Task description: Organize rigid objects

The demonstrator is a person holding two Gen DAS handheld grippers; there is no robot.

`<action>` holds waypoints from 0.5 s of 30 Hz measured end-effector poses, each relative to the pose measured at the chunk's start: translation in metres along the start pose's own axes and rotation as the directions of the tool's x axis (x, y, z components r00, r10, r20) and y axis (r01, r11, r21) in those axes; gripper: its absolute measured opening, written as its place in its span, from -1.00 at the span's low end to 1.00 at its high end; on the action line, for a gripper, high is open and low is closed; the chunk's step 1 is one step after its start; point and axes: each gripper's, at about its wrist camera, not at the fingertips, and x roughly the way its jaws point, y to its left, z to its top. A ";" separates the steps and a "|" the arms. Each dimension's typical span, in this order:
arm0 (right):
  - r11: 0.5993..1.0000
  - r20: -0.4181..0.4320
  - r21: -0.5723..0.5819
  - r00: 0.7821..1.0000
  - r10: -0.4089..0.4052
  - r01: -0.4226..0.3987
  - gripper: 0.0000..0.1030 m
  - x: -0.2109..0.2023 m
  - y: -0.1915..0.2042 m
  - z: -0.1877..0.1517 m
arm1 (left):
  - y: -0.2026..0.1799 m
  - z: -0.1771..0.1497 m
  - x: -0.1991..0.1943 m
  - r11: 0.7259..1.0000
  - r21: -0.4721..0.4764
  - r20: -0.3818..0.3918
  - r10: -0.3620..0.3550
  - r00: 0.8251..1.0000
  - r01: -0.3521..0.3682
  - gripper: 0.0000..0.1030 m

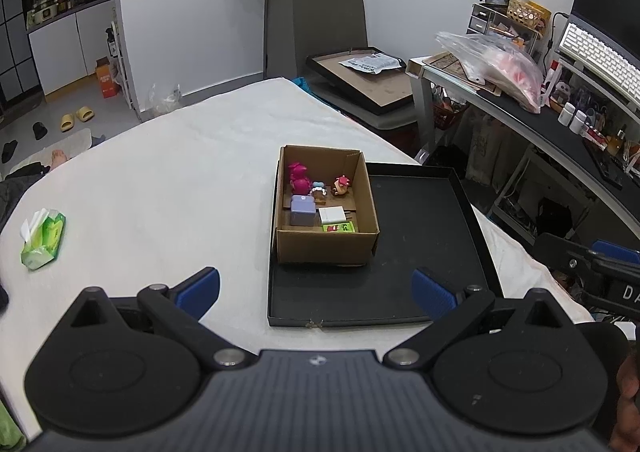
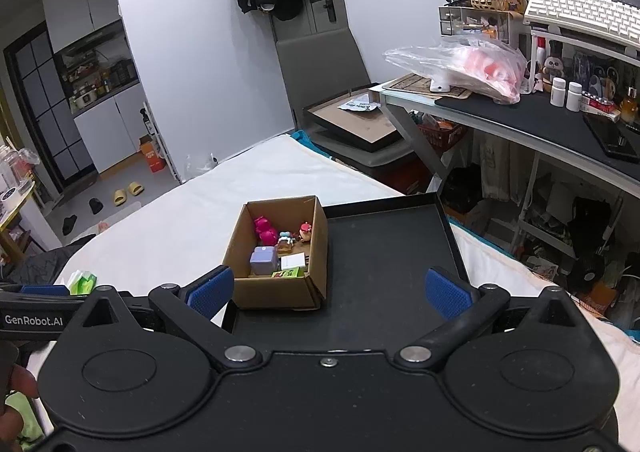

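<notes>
The left gripper and right gripper both hang released, empty, above the shallow black tray. On the tray's left part stands the open brown cardboard box, holding a pink figurine, lilac cube and white charger. A green tissue pack lies well apart on the white sheet.

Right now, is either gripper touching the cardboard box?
Apart. The left wrist view shows the left gripper open, short of the cardboard box; the right gripper also open, holding nothing.

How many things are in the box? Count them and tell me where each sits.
6, maybe more hidden: pink toy, blue figure and red figure at the back; purple cube, white charger and green pack in front.
</notes>
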 end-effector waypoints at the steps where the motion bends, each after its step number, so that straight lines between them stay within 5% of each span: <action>1: 1.000 0.000 -0.001 1.000 -0.002 0.002 1.00 0.000 0.000 0.000 | 0.001 0.000 0.000 1.000 -0.002 0.000 -0.001 1.000 0.001 0.97; 15: 1.000 -0.013 0.000 1.000 0.003 -0.003 1.00 0.000 -0.005 -0.001 | -0.001 -0.001 0.001 1.000 -0.007 -0.006 -0.005 1.000 0.005 0.97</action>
